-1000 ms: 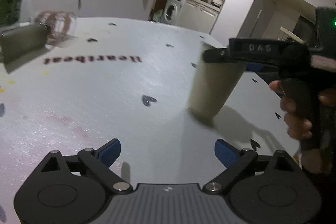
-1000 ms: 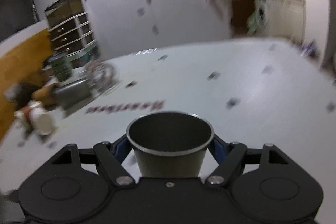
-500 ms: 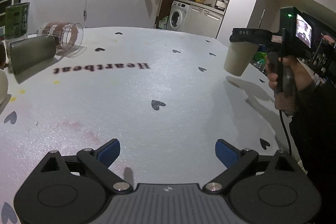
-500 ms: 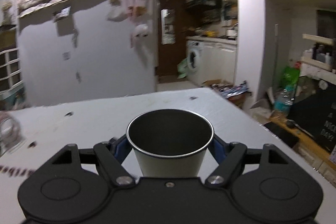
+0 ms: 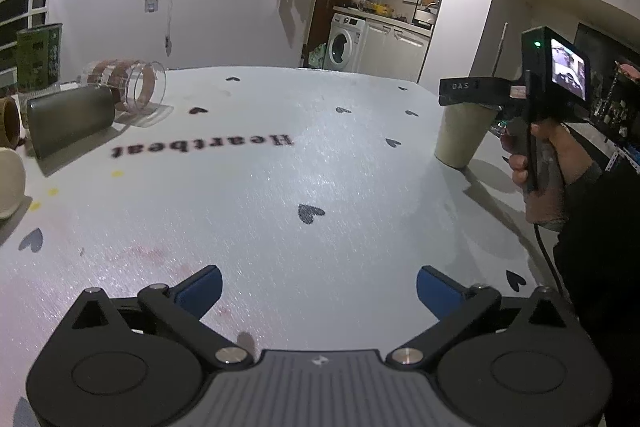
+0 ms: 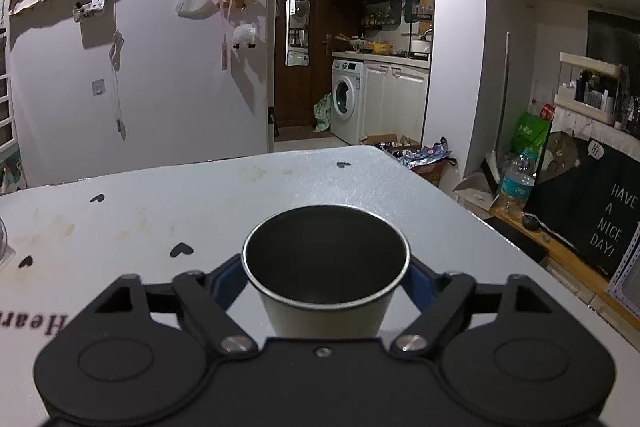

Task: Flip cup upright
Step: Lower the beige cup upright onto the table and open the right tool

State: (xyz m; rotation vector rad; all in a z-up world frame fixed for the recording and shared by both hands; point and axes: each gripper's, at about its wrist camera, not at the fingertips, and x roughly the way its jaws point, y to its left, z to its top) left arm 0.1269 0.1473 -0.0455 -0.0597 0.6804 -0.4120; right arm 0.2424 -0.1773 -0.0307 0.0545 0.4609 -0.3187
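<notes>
My right gripper point(image 6: 326, 277) is shut on a beige metal cup point(image 6: 326, 301), upright with its open mouth up. In the left wrist view the same cup point(image 5: 460, 135) stands upright near the table's right edge, its base at or just above the surface, with the right gripper point(image 5: 466, 93) clamped around its rim. My left gripper point(image 5: 318, 285) is open and empty, low over the near part of the white table point(image 5: 280, 187).
At the far left lie a dark cup on its side point(image 5: 70, 121), a clear glass jar on its side point(image 5: 128, 87), and a pale cup point(image 5: 8, 183). A green tin point(image 5: 38, 57) stands behind. The table's right edge drops near the cup.
The right gripper carried the upright cup from the table's middle to the right side and lowered it toward the surface. The left gripper stayed open and nearly still.
</notes>
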